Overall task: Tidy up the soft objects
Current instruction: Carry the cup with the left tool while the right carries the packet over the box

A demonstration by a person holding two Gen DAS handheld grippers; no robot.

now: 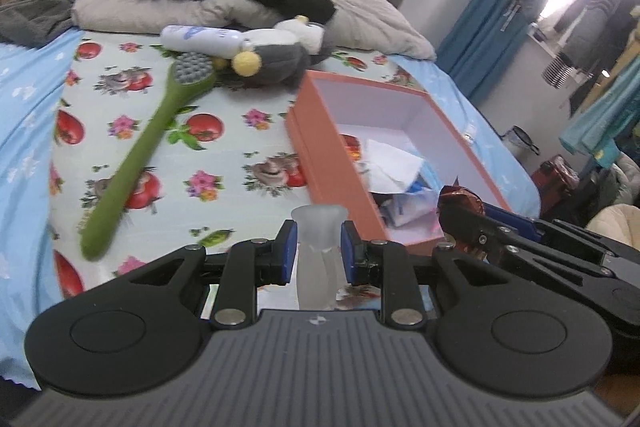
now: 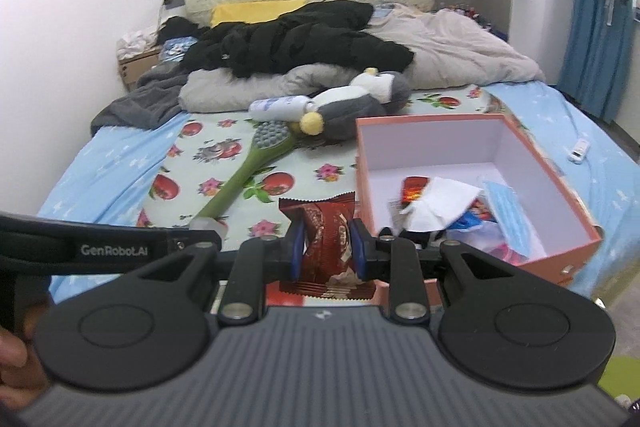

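While carrying both loads toward the box [image 2: 476, 187], holding a frosted squeeze bottle [image 1: 318, 259] pinched between the blue pads of the left gripper [image 1: 319, 251] and a red snack packet [image 2: 326, 239] pinched in the right gripper [image 2: 327, 247], neither pair of pads spread. Hovering just short of the box's near wall, the packet nearer the box's near-left corner, the bottle further left of the box. Judging the step as delivery into the box: keeping both grips steady, clearing the near wall before lowering, and letting go only once each item is above the tissue [image 2: 436, 203] and face mask [image 2: 508, 211] already lying inside. Watching for the two grippers crowding each other at the box's near edge. Leaving for later the green brush [image 1: 144, 147], spray can [image 1: 204, 41] and plush toy [image 1: 276, 63], all lying left of and beyond the box.
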